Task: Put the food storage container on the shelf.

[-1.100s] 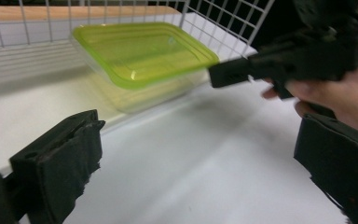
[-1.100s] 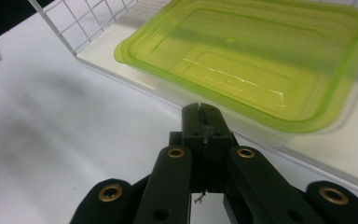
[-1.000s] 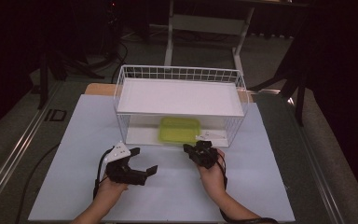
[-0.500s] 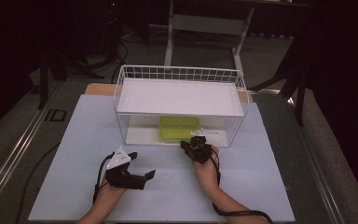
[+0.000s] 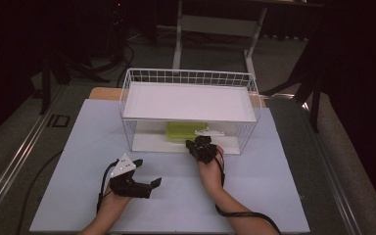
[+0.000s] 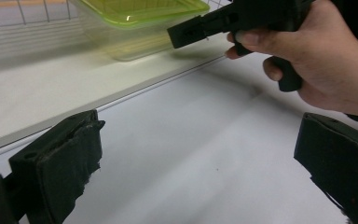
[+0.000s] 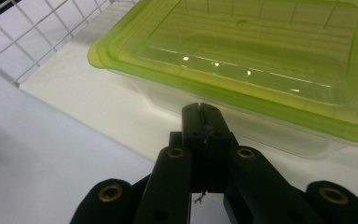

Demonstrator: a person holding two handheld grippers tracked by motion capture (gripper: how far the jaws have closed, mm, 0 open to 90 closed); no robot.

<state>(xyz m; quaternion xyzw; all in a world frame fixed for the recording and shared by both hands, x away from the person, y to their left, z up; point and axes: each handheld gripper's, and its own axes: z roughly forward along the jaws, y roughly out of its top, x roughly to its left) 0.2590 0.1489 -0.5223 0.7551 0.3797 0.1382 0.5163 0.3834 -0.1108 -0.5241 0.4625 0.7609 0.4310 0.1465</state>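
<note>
Sitting under the rack's shelf [image 5: 191, 100], the green container [image 5: 186, 130] is half hidden; right hand-held gripper [image 5: 199, 145] pressed together, left hand-held gripper [image 5: 147, 174] spread apart.

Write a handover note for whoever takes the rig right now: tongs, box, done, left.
Right tongs: shut, empty, tips just short of the box, under the front edge of its green lid.
Left tongs: open, empty, over the mat, in front of the rack.
Box: lid on, on the rack's lower shelf, under the white upper shelf.
Done: right tongs brought to the box.
Left: nothing gripped yet; probably open the right tongs, take the box and draw it out.
</note>
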